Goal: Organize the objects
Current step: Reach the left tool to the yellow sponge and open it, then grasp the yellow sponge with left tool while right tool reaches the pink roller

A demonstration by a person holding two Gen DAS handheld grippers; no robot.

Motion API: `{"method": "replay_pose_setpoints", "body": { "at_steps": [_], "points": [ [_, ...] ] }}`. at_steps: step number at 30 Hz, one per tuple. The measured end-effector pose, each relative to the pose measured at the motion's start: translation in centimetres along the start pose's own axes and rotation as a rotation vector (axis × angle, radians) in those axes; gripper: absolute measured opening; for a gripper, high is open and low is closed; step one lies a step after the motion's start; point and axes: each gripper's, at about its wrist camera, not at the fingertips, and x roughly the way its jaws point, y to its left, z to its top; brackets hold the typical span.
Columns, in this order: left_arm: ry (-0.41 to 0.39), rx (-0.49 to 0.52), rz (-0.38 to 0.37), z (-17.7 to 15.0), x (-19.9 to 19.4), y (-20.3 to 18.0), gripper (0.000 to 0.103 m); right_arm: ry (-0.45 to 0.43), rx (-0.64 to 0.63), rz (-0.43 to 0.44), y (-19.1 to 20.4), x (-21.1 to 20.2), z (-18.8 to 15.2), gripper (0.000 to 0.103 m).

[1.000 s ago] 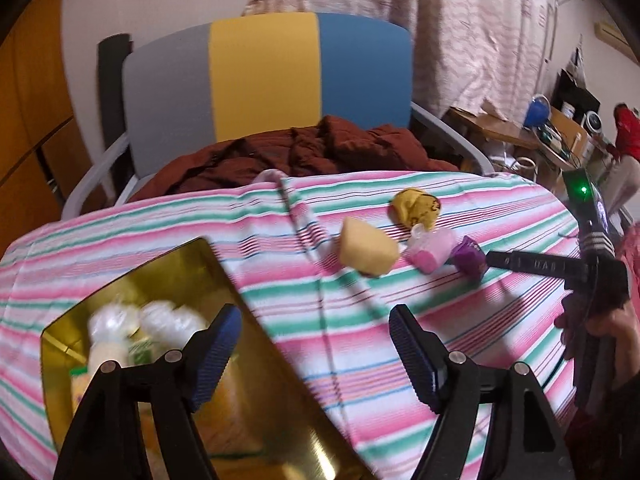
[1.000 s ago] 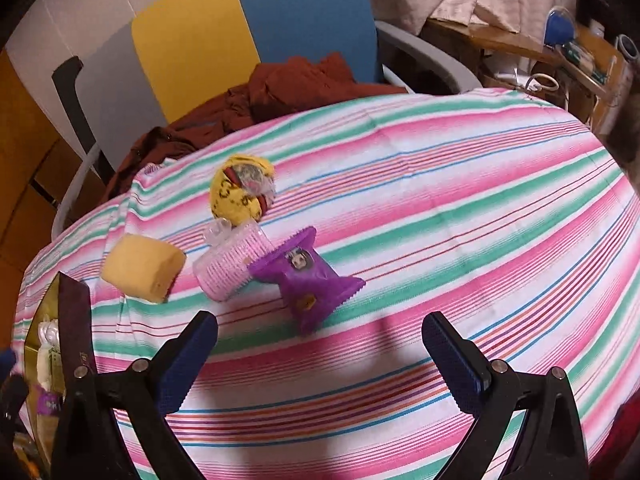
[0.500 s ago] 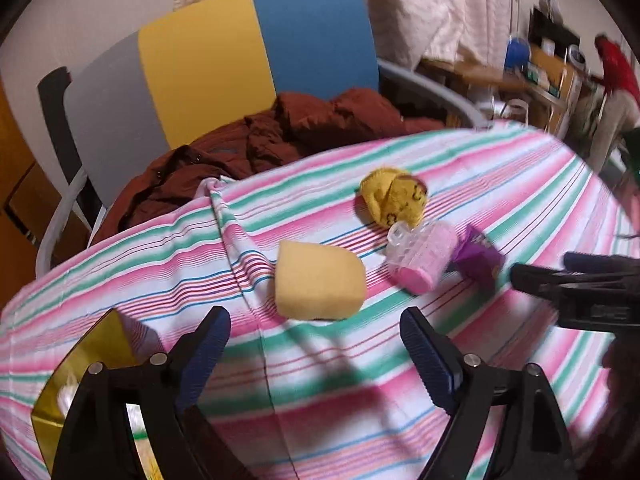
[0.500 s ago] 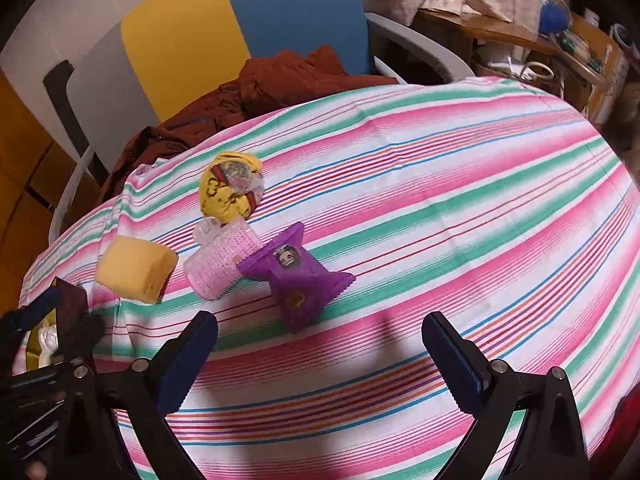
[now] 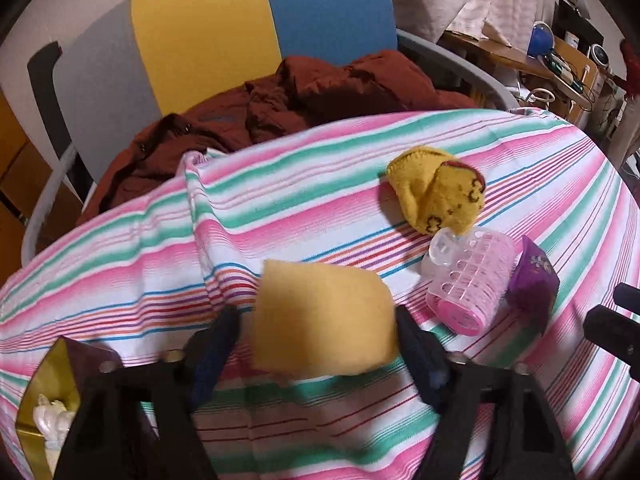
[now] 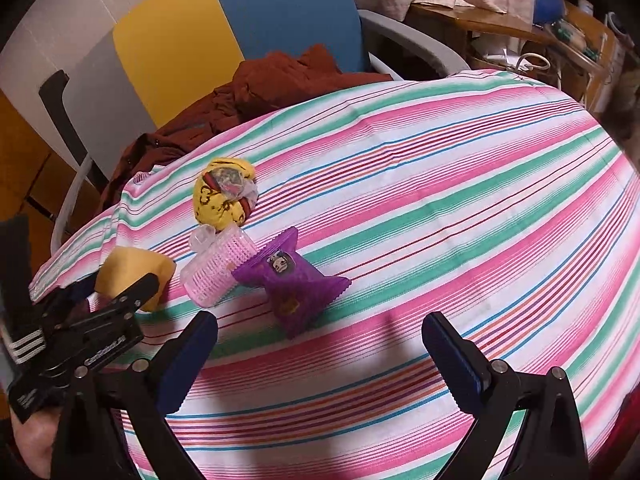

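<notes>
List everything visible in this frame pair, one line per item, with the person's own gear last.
Yellow foam sponge block: 1, yellow, between the left fingers.
Pink perforated plastic roller: 1, pink, right of the sponge.
Purple crimped snack packet: 1, purple, beside the roller.
Yellow knitted pouch: 1, yellow, behind the roller.
Gold tray: 1, gold, near left corner, holding white items.
Striped tablecloth: 1, pink, green, white.
Chair: 1, grey, yellow, blue, with maroon cloth.
Left gripper: 1, black, straddling the sponge.
Right gripper: 1, black, open, over bare cloth.
</notes>
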Motion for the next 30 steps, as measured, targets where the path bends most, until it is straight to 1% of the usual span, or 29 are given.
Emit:
{"method": "replay_pose_setpoints", "body": {
  "at_steps": [2,4,6,10,15,21,25,30],
  "points": [
    [0.008,-0.014,-0.011,-0.2,0.4,0.0,0.063,0.002,-0.004,0.001,0.0,0.0,0.0,0.103],
    [-0.005,-0.002,-0.006,-0.3,0.3,-0.4,0.061,0.003,-0.008,-0.002,0.1,0.1,0.1,0.103],
    [-0.026,-0.002,-0.018,-0.3,-0.2,-0.6,0.059,0.002,-0.017,-0.007,0.1,0.2,0.1,0.103],
    [-0.054,-0.020,-0.042,-0.5,-1.4,-0.4,0.059,0.007,-0.026,-0.022,0.3,0.7,0.1,0.103],
    [-0.110,-0.025,-0.083,-1.5,-4.3,-0.2,0.059,0.013,-0.031,-0.042,0.2,1.3,0.1,0.103],
    [-0.168,-0.068,-0.154,-3.1,-8.3,0.5,0.059,-0.005,-0.036,-0.058,0.0,1.6,0.2,0.103],
    [-0.193,-0.081,-0.189,-4.5,-10.7,0.7,0.059,-0.015,-0.045,-0.058,0.1,1.8,0.3,0.103],
    [-0.221,-0.120,-0.226,-6.6,-13.4,1.5,0.059,-0.035,-0.072,-0.054,0.5,1.8,0.3,0.103]
  ]
}}
